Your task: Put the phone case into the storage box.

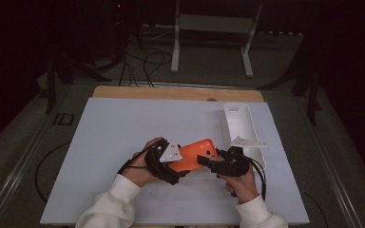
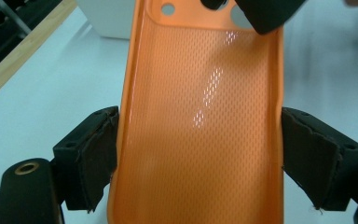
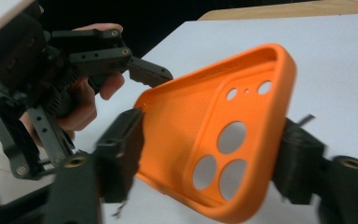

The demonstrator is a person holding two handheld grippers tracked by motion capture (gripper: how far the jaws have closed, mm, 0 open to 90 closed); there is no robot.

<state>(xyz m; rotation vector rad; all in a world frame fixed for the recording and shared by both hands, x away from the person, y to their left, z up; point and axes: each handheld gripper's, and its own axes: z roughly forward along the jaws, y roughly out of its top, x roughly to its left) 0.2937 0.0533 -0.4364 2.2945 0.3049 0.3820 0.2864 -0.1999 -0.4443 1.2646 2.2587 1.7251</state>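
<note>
An orange phone case [image 1: 196, 153] is held just above the white table top, between both grippers. In the left gripper view its mesh-patterned inside [image 2: 200, 116] faces the camera. My left gripper [image 2: 198, 158] is shut on it, one pad pressing each long edge. In the right gripper view, the case's camera-hole end [image 3: 233, 135] sits between the jaws of my right gripper [image 3: 209, 158], which is shut on it. The left gripper [image 3: 84, 60] and the hand holding it show beyond. From above, the left gripper [image 1: 171, 164] and right gripper [image 1: 218, 164] meet at the case.
A white case [image 1: 241, 128] lies open side up on the table at the back right, close behind the right gripper. The white board [image 1: 123, 133] covers a wooden table. Cables and a stand's legs [image 1: 209, 42] are on the floor beyond.
</note>
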